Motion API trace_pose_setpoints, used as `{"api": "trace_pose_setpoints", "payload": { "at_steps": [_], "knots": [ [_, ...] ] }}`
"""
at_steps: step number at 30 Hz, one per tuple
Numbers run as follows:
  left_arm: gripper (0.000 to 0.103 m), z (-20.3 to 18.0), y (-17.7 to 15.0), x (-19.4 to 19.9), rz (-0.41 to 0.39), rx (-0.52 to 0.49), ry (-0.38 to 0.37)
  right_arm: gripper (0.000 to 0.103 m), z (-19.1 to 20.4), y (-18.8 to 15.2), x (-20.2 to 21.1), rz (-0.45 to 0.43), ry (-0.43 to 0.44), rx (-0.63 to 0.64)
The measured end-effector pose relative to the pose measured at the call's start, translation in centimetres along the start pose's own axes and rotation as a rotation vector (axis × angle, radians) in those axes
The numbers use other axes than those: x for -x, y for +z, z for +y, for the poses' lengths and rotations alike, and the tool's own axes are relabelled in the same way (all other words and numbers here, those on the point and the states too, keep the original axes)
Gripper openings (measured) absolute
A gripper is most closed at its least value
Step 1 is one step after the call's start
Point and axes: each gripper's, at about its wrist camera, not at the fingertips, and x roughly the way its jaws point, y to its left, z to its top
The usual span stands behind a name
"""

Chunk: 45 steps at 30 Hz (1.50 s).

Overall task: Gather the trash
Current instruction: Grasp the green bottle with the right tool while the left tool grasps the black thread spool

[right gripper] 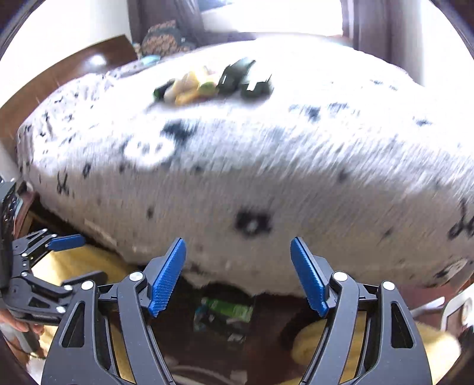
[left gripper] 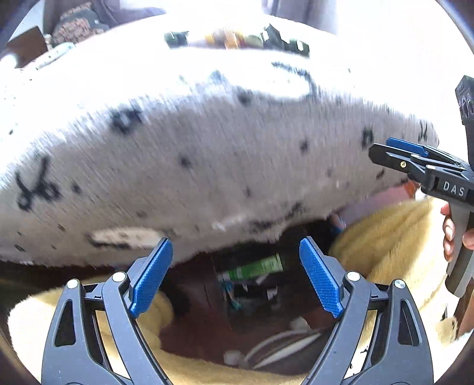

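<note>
Both my left gripper (left gripper: 235, 277) and right gripper (right gripper: 238, 275) gape wide, holding nothing. The small colourful wrappers (right gripper: 213, 81) at the fuzzy white spotted blanket's (right gripper: 266, 177) far edge could slide off if I tug it.

A bed fills most of the room here, covered by a white fuzzy blanket (right gripper: 266, 165) with dark blotchy marks. Below its near edge lies a yellow fleece (left gripper: 385, 240) on a dark reddish-brown floor (left gripper: 201, 325). A dark wooden headboard (right gripper: 83, 62) curves along the far left. Behind the bed hang dull purple-grey curtains (right gripper: 367, 20), with bright daylight from a window (right gripper: 266, 14) washing out the far side. A patterned cushion (right gripper: 160, 37) sits beyond the bed.
</note>
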Motion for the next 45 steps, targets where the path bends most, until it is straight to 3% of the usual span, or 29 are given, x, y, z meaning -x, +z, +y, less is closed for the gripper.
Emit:
{"api": "trace_pose_setpoints", "payload": {
  "at_steps": [9,16,24,30,34,39,42,44,45],
  "knots": [
    [0.083,1.8,4.4,2.8,-0.121,0.005,0.061,0.085,-1.2,5.2,2.4,-0.137,-0.02,-0.013],
    [0.083,3.4,7.3,2.6,-0.137,0.012,0.111,0.085,-1.8,8.0,1.0,-0.123,-0.014,-0.011],
    [0.083,4.7,11.3,0.4,-0.148,0.037,0.099,0.085,-2.0,11.1,-2.5,-0.117,-0.02,-0.036],
    [0.083,4.4,14.0,-1.8,-0.142,0.026,0.092,0.078,-1.8,13.4,-6.7,-0.081,-0.026,-0.072],
    [0.083,5.0,15.9,-3.3,-0.14,0.038,0.096,0.067,-1.2,14.3,-9.3,-0.058,-0.115,-0.044],
    [0.082,6.7,18.6,-5.1,-0.143,0.071,0.098,0.066,-1.4,15.7,-10.3,-0.065,-0.141,-0.055],
    [0.073,7.6,20.4,-6.2,-0.142,0.084,0.097,0.067,-1.7,16.7,-11.1,-0.056,-0.139,-0.065],
    [0.061,8.3,21.5,-6.8,-0.145,0.097,0.101,0.067,-1.7,17.3,-11.4,-0.056,-0.14,-0.063],
    [0.06,8.6,22.0,-7.0,-0.147,0.102,0.098,0.067,-1.7,17.5,-11.7,-0.052,-0.141,-0.062]
  ]
}}
